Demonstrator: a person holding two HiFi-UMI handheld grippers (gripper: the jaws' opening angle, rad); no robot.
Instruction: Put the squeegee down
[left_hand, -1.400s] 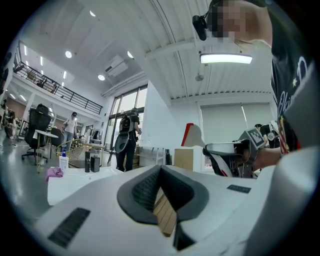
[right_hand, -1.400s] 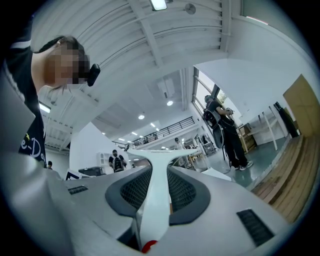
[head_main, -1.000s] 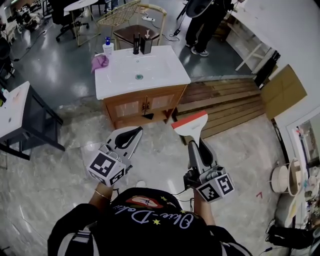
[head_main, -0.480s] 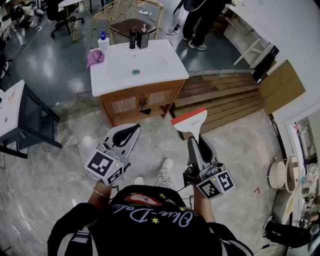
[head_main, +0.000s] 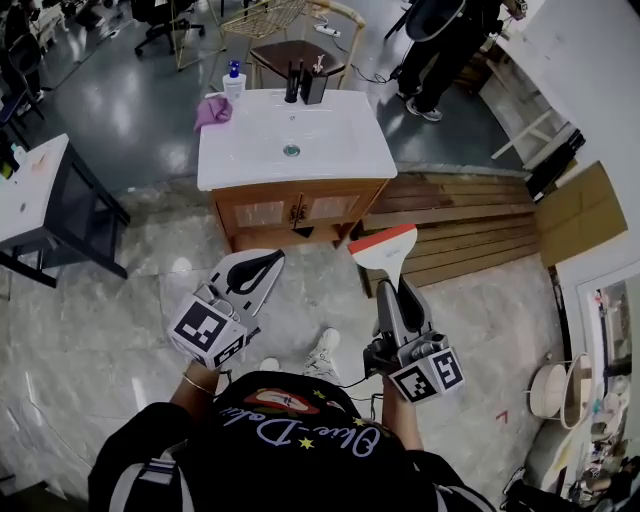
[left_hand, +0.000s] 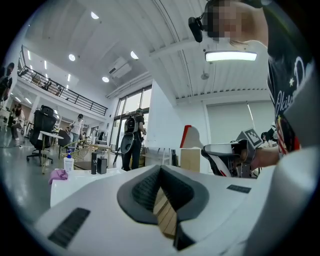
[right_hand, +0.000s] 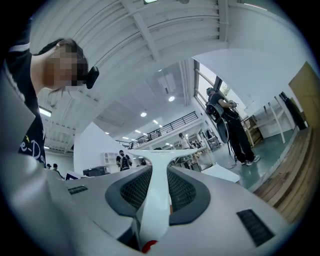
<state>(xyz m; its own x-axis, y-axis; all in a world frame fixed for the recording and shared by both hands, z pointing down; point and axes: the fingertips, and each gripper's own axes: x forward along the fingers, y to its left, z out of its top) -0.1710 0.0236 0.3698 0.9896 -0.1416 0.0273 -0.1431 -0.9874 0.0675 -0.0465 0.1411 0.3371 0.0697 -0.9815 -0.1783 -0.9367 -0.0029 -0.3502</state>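
The person stands on the pale stone floor (head_main: 110, 310) with a gripper in each hand, both held out at waist height and pointing toward 12 o'clock. The right gripper (head_main: 398, 292) has its jaws clamped on the white handle of the squeegee (head_main: 383, 250). The squeegee sticks out ahead of the jaws at about 1 o'clock, in the air, with its red-edged blade at the far end and well above the floor. The left gripper (head_main: 275, 260) sits at about 11 o'clock with its jaws together at the tips and nothing between them.

Straight ahead at 12 o'clock is a wooden washstand (head_main: 330, 140) with a white basin top. A purple cloth (head_main: 213, 112) and a pump bottle (head_main: 234, 78) sit at its far left corner. Wooden planks (head_main: 450, 215) lie on the floor at 2 o'clock, and a black desk (head_main: 40, 190) stands at 9 o'clock. Another person (head_main: 445, 35) stands beyond the washstand at 1 o'clock.
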